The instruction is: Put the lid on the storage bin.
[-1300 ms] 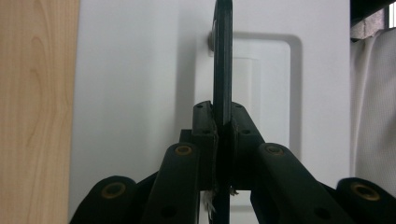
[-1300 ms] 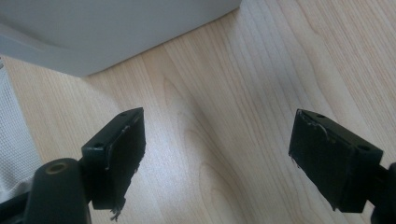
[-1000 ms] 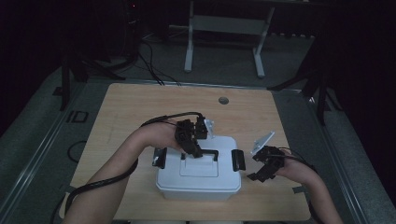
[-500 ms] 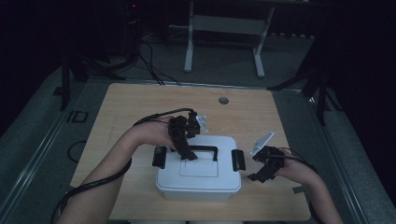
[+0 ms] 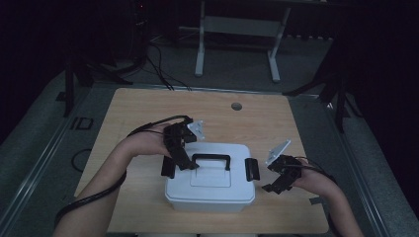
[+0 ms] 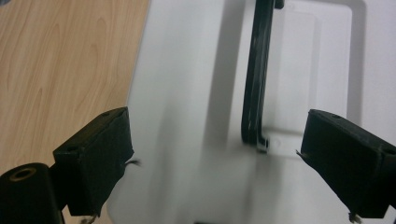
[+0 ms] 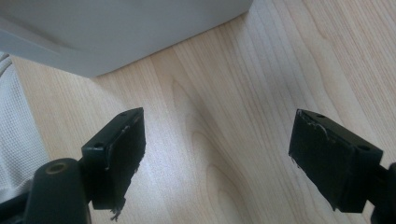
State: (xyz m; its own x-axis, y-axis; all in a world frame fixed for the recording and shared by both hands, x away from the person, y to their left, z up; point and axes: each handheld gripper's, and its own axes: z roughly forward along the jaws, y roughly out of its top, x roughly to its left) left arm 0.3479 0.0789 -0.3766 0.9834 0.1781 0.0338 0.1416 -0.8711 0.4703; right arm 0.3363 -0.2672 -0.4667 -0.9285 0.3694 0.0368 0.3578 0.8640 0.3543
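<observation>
A white lidded box [image 5: 212, 190] stands at the table's near middle, with a black handle [image 5: 211, 159] lying flat on its lid. My left gripper [image 5: 184, 160] hangs over the lid's left part by the handle's left end. In the left gripper view its jaws [image 6: 217, 128] have just been opening and stand wide; the handle's end [image 6: 256, 79] lies between them, untouched, above the white lid [image 6: 187, 93]. My right gripper [image 5: 276, 180] rests to the right of the box, open [image 7: 217, 126] over bare wood, with the box's corner [image 7: 116, 32] beyond it.
Black latches sit on the box's left side [image 5: 168, 168] and right side [image 5: 252, 169]. The wooden table [image 5: 148, 108] has a round hole [image 5: 236, 106] near its far edge. White fabric [image 7: 18, 140] lies at the left edge of the right gripper view. Dark floor and stands surround the table.
My left gripper has slid left across the lid, from the handle's middle to its left end. The right gripper has stayed where it was.
</observation>
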